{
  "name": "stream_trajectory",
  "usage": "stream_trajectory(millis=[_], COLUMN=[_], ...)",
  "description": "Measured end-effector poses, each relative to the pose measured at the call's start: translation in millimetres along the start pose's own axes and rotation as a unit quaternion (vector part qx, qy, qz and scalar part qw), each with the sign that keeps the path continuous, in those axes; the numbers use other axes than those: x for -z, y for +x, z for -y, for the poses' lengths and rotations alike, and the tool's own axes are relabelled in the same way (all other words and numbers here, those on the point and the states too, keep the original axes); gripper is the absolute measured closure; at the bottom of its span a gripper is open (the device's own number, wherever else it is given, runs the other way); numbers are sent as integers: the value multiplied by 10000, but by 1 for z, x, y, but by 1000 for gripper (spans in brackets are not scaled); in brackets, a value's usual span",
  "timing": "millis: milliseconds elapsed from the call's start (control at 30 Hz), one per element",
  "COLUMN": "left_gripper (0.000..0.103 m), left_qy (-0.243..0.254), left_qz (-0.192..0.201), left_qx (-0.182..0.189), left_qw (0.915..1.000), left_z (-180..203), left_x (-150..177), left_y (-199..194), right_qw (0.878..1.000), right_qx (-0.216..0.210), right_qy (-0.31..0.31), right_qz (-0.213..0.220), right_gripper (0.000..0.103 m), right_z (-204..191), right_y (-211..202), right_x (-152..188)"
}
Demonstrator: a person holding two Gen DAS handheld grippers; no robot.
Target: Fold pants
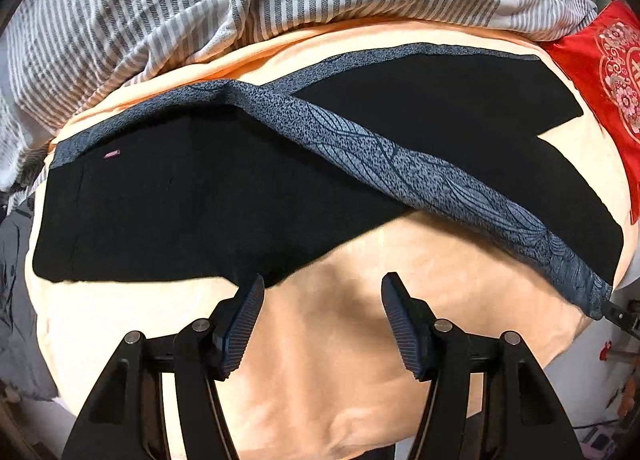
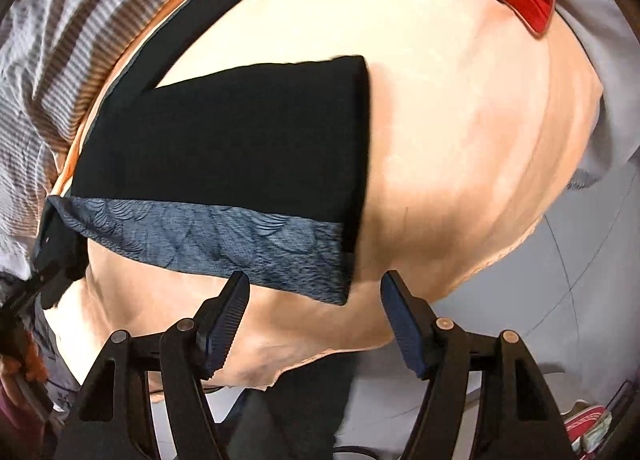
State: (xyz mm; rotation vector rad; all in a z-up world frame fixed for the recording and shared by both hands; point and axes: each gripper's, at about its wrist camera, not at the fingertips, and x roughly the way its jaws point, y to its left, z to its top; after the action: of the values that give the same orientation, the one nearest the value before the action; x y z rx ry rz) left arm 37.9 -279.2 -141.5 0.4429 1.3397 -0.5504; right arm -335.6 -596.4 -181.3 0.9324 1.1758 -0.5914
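Pants lay spread on bed, legs splayed. Left gripper, right gripper: jaws spread, empty. Next likely: pinch near leg hem.

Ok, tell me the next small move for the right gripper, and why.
Probably ease the right gripper forward to pinch the pants at the grey patterned hem: its fingers stand open and empty just short of that edge, and the legs lie splayed on the orange sheet.

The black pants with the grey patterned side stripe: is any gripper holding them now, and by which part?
Nothing is held. The left gripper and right gripper are both open above the peach sheet, near the black pants.
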Motion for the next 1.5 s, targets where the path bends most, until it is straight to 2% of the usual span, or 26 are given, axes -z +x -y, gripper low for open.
stream_trajectory(millis=[133,233,300,467,533,567,667,767,867,967,1200,1400,1500], left_gripper=[40,40,40,40,40,40,40,40,40,40,40,40,40], left_qy=[-52,-80,-89,-164,-211,-235,-295,-432,-721,-927,-1440,-1748,-1787], left_qz=[-181,-225,-310,-637,-713,-757,-831,-832,-851,-759,-262,-8,27], left_qx=[32,108,105,196,199,196,191,175,157,126,-103,-463,-641], left_qw=[9998,9997,9994,9976,9970,9967,9959,9954,9936,9927,9892,9835,9818], left_z=[10,31,46,79,89,94,105,110,109,107,97,89,86], left_x=[6,8,11,11,8,7,0,-10,-20,-38,-92,-135,-156], left_y=[11,15,19,37,42,45,49,48,45,37,13,26,45], right_qw=[9984,9949,9929,9835,9808,9784,9689,9554,9477,9420,9428,9574,9649], right_qx=[-558,-948,-1094,-1645,-1641,-1659,-2091,-2707,-3008,-3179,-3097,-2603,-2257], right_qy=[-62,-250,-321,-324,-375,-431,-389,-451,-659,-889,-1217,-1248,-1320], right_qz=[-54,-256,-350,-680,-989,-1157,-1267,-1094,-837,-601,-217,-99,-247], right_gripper=[34,42,53,56,80,100,100,100,100,100,100,100,100], right_z=[-6,-12,-11,2,0,-1,-5,-17,-36,-58,-105,-132,-139], right_y=[10,21,26,31,41,45,34,2,-22,-24,2,37,63], right_x=[-1,-2,-4,-10,-14,-17,-32,-63,-103,-149,-262,-345,-366])
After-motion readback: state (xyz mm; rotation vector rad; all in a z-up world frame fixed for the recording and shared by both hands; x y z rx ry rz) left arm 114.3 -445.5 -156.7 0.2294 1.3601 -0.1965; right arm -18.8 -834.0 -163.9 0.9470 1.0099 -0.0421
